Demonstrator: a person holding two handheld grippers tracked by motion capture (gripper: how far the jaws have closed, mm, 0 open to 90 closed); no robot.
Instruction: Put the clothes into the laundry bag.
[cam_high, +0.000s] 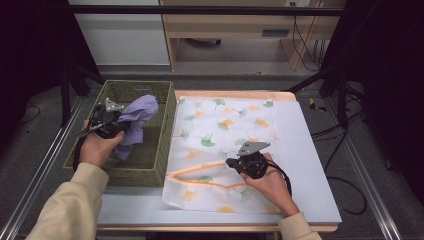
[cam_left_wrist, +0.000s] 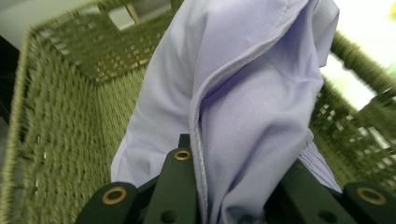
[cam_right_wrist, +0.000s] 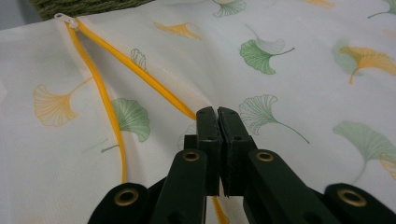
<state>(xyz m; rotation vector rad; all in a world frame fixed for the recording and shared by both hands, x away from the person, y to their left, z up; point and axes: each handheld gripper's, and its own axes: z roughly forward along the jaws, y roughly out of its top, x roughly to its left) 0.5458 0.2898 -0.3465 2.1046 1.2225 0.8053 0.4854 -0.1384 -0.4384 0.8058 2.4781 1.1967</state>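
Left gripper (cam_high: 116, 125): clamped on lilac cloth (cam_high: 136, 116) over the woven basket (cam_high: 165, 135) | Right gripper (cam_right_wrist: 218, 116): pinched shut on the orange zip edge (cam_right_wrist: 140, 70) of the mesh bag (cam_high: 220, 125) | Handling: cloth judged light, limp, slippery; grip a bunched fold.

**Lavender cloth lifted over basket, printed bag pinned at its zip**

Held a crumpled lavender fabric garment (cam_high: 136, 117) in the left gripper (cam_high: 116, 125), above the green woven rectangular basket (cam_high: 166, 131) at the table's left. Rested the right gripper (cam_high: 233, 163) on the white mesh bag printed with green and orange ginkgo leaves (cam_high: 225, 127), right at its orange zipper (cam_high: 196, 170), which lay gaping open. Spread the bag flat across the pale grey tabletop (cam_high: 305, 165), just beside the basket.
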